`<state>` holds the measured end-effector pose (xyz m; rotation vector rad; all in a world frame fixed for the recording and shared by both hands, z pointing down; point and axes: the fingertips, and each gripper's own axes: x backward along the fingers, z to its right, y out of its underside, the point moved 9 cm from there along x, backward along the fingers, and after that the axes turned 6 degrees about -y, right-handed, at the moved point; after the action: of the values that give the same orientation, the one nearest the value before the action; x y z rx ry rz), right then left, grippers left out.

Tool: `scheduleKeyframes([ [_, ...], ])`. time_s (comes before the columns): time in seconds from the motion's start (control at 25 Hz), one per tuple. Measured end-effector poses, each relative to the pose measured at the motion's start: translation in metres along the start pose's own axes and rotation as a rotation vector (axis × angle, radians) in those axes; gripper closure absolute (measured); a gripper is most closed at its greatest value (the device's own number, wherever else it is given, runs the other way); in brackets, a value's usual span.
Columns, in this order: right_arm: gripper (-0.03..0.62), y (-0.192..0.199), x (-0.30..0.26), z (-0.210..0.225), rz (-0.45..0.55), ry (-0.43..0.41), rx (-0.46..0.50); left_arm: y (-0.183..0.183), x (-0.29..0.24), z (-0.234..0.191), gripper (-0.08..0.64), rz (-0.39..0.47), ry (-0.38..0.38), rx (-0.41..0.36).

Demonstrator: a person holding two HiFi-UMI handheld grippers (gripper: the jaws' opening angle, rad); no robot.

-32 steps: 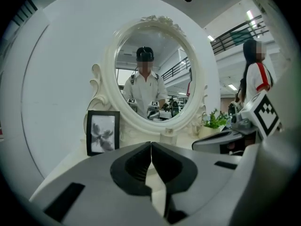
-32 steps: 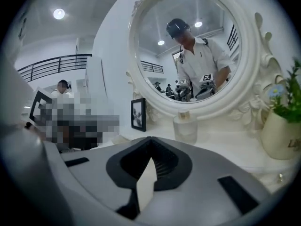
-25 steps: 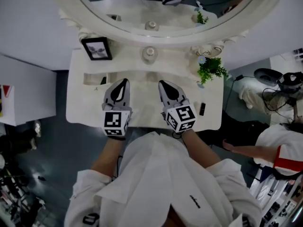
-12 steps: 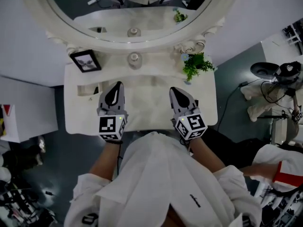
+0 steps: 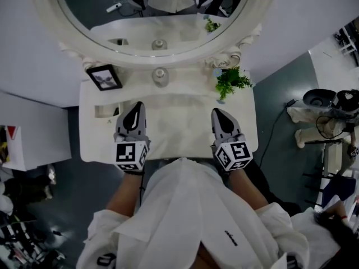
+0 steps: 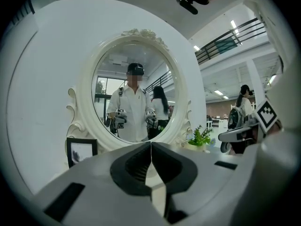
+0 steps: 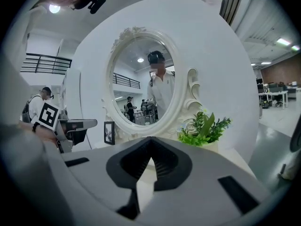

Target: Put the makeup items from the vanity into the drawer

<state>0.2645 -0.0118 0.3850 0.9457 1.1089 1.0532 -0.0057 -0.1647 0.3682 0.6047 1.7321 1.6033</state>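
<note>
With my left claw [image 5: 135, 110] and right claw [image 5: 220, 116] both closed and empty over the vanity [image 5: 174, 122], a careless rightward swing could topple the plant [image 5: 231, 82].

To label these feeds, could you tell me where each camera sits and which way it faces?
Head view: on the person's head, looking down at the vanity; left hand-held gripper, right hand-held gripper and sleeves show.
Left gripper view: rides the left one, faces mirror; its shut jaws show.
Right gripper view: rides the right one, faces mirror and plant; shut jaws show.
Gripper views share the mirror.
</note>
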Motion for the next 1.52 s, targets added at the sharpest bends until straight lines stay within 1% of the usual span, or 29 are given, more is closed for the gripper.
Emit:
scheduleKeyframes([
  [0.24, 0.575, -0.005, 0.005, 0.000, 0.017, 0.005, -0.002, 0.001, 0.003, -0.003, 0.529, -0.006, -0.013, -0.006],
  [0.48, 0.575, -0.003, 0.008, 0.003, 0.012, 0.001, -0.005, 0.002, 0.008, -0.004, 0.529, -0.003, -0.025, -0.005],
  [0.76, 0.575, 0.001, 0.009, -0.001, -0.003, -0.015, -0.003, 0.005, 0.012, -0.001, 0.531, -0.004, -0.023, -0.007],
  [1.0, 0.575, -0.001, 0.008, -0.001, 0.009, -0.020, -0.018, 0.002, 0.012, 0.000, 0.530, -0.001, -0.021, -0.012],
  [1.2, 0.575, -0.002, 0.008, 0.000, 0.009, -0.028, -0.002, 0.001, 0.012, 0.002, 0.529, -0.003, -0.021, -0.014],
  [1.52, 0.575, -0.002, 0.009, 0.002, 0.004, -0.032, -0.006, -0.001, 0.010, 0.008, 0.531, -0.005, -0.010, -0.012],
])
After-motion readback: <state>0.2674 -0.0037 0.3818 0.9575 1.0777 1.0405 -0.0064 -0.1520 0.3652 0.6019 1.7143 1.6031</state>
